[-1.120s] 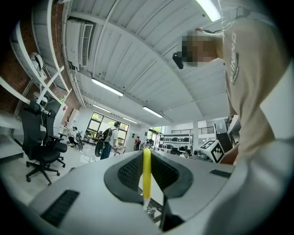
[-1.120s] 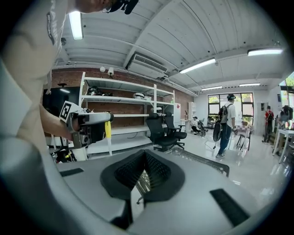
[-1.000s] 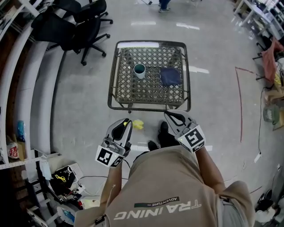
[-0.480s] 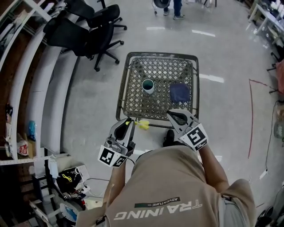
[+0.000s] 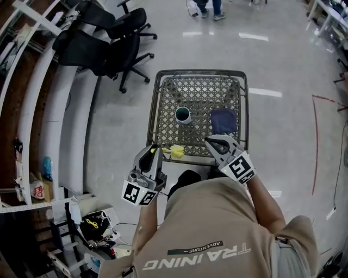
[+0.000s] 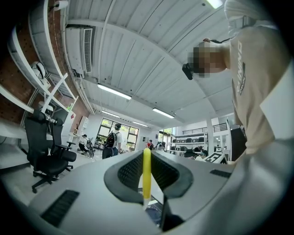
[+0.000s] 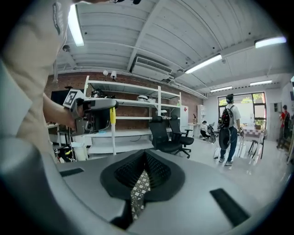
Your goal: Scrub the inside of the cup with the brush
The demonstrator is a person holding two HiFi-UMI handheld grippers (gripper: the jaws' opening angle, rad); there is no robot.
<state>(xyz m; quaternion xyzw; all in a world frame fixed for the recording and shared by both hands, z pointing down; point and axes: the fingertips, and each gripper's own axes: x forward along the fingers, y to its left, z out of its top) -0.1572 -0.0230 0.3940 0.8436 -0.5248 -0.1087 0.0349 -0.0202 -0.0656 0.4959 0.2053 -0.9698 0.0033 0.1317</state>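
A white cup (image 5: 183, 114) with a dark teal inside stands upright on the lattice-top table (image 5: 157, 103), left of centre. My left gripper (image 5: 155, 149) is shut on a yellow brush (image 5: 175, 152), whose head sticks out to the right just over the table's front edge. In the left gripper view the yellow handle (image 6: 146, 172) stands clamped between the jaws. My right gripper (image 5: 209, 142) is shut and empty, over the front edge below a blue cloth (image 5: 223, 120). Both grippers are well short of the cup. The right gripper view shows the left gripper (image 7: 94, 112) with the brush (image 7: 112, 115).
Black office chairs (image 5: 103, 43) stand on the floor at the far left of the table. White shelving (image 5: 32, 108) runs along the left wall, with clutter (image 5: 92, 222) at its foot. People (image 5: 206, 8) stand far behind the table.
The person has walked up to the table, which now lies closer in the head view. Both grippers have come forward from over the floor to its front edge. The brush stays clamped.
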